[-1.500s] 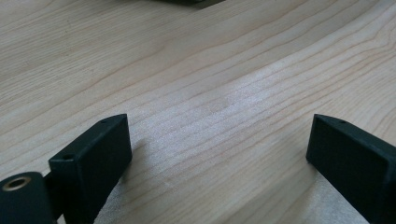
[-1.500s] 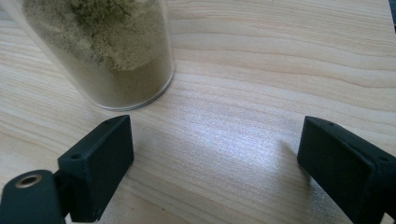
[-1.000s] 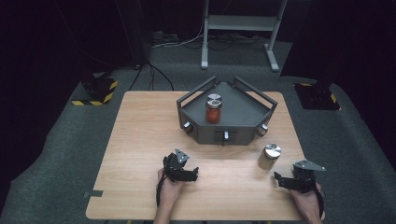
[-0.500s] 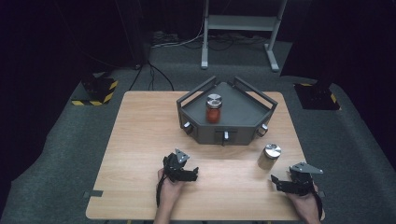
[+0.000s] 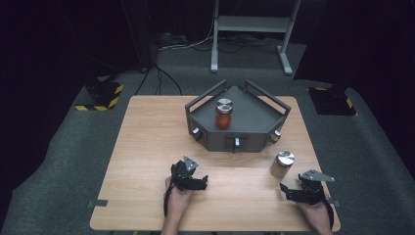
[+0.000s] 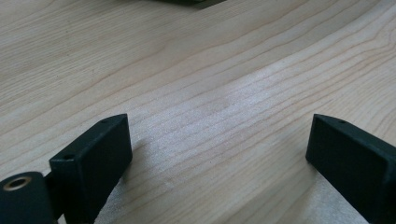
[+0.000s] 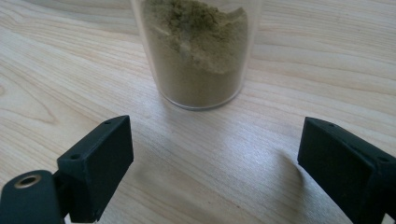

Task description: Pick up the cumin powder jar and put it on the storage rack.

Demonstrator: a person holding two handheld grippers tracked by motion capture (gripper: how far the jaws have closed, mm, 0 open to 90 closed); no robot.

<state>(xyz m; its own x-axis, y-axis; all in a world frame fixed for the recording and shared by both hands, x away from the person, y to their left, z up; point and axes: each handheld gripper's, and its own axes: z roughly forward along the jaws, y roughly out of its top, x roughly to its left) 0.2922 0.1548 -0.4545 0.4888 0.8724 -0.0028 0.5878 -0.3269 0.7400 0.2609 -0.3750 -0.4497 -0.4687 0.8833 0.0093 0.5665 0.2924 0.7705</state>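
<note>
I'm seeing the right hand-held gripper (image 5: pixel 288 188) edging nearer the powder jar (image 5: pixel 282 164), jaws apart, lining up; left hand-held gripper (image 5: pixel 199 182) idling, jaws apart.

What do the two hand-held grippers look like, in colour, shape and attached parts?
Both are black. The left gripper and the right gripper each carry a grey three-cornered plate on top. Their jaws are blocky, flat-faced black bars with small holes near the tips. In each gripper view a brass-coloured ring sits in a round black part at the lower left.
</note>
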